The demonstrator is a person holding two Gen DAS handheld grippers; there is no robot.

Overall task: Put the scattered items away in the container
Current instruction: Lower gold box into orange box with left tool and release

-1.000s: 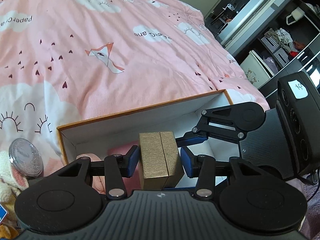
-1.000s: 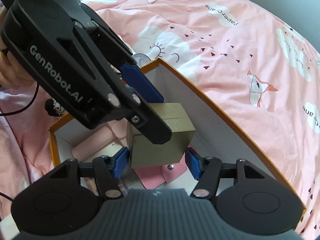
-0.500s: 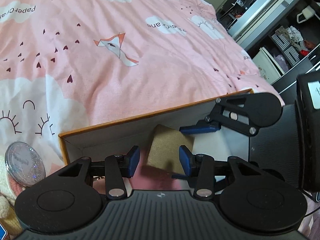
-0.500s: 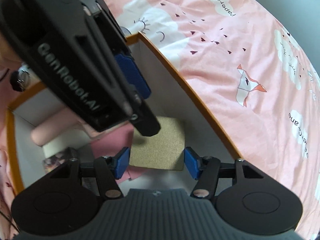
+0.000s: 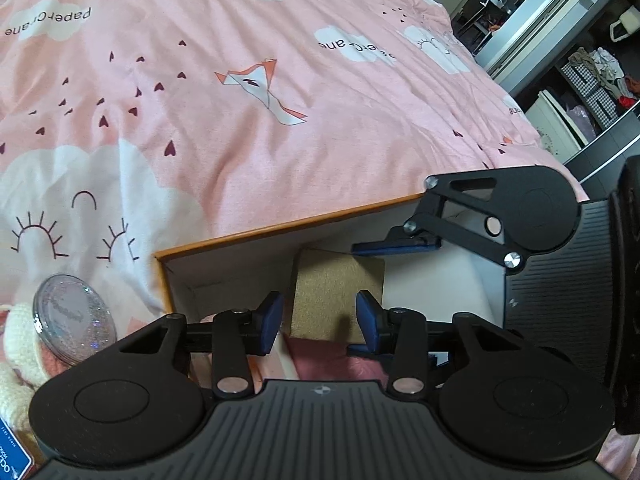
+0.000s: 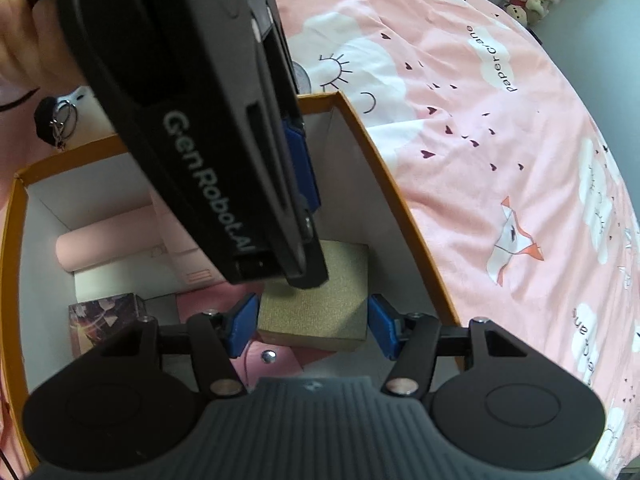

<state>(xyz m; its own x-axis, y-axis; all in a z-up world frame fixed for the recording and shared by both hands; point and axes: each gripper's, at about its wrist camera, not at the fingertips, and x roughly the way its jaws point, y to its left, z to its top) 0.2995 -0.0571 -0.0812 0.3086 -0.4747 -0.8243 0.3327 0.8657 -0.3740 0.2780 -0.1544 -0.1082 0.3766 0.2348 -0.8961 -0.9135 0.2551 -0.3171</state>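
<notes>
Gold box lying flat inside orange-rimmed container, below and between both sets of jaws. Left gripper: jaws apart, just been closing, pads clear of box. Right gripper: jaws open, just widened, straddling box without contact. Pink roll at far container wall.

A rough, matt gold box lies in a smooth cardboard container on a soft, printed cotton bedspread.
</notes>
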